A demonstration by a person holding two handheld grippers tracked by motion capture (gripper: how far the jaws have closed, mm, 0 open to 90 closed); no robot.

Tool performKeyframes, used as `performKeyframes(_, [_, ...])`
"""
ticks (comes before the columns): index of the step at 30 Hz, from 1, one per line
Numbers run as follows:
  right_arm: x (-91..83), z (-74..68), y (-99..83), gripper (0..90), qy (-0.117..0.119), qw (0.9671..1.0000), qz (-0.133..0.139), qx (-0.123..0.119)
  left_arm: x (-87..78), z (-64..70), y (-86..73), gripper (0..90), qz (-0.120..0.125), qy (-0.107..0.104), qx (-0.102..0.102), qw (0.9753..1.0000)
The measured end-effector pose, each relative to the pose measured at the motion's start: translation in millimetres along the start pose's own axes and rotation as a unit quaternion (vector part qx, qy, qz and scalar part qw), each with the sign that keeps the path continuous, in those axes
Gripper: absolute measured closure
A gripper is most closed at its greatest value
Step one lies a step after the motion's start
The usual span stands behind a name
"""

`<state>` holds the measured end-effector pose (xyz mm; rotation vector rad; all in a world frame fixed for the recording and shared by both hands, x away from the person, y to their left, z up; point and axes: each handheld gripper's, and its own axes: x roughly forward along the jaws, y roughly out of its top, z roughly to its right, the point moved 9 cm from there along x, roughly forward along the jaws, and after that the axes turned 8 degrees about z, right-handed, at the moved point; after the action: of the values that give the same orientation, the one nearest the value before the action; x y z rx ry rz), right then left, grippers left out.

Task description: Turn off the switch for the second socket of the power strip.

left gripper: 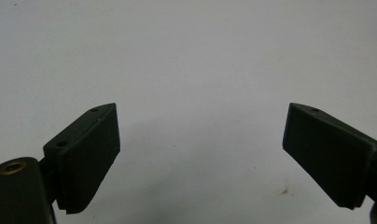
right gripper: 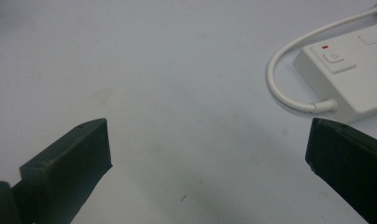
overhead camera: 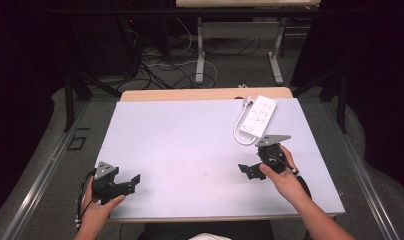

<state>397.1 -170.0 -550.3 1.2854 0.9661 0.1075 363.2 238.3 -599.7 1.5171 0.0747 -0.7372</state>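
Note:
A white power strip lies at the far right of the white table top, its white cable looping from its near end. In the right gripper view the power strip shows a power button and a small red mark, with the cable curving beside it. My right gripper sits just in front of the strip, open, nothing between its jaws. My left gripper rests at the near left of the table, open and empty, over bare table surface.
Beyond the table's far edge the floor holds tangled cables and the legs of another table. Dark curtains stand on both sides. A metal rail runs along the floor at the left.

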Motion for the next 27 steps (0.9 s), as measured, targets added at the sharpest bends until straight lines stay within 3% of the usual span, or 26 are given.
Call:
performKeyframes(8, [-8.8,7.2,-17.3,0.0,-0.02,0.9996,0.018,0.011,0.0,-0.3,-0.2,10.9,0.0,0.001,0.0,1.0])
performKeyframes(27, [-18.4,41.9,-60.5,0.0,-0.075,0.996,0.016,0.046,-0.6,-0.3,-0.3,10.9,-0.002,0.0,0.001,1.0])
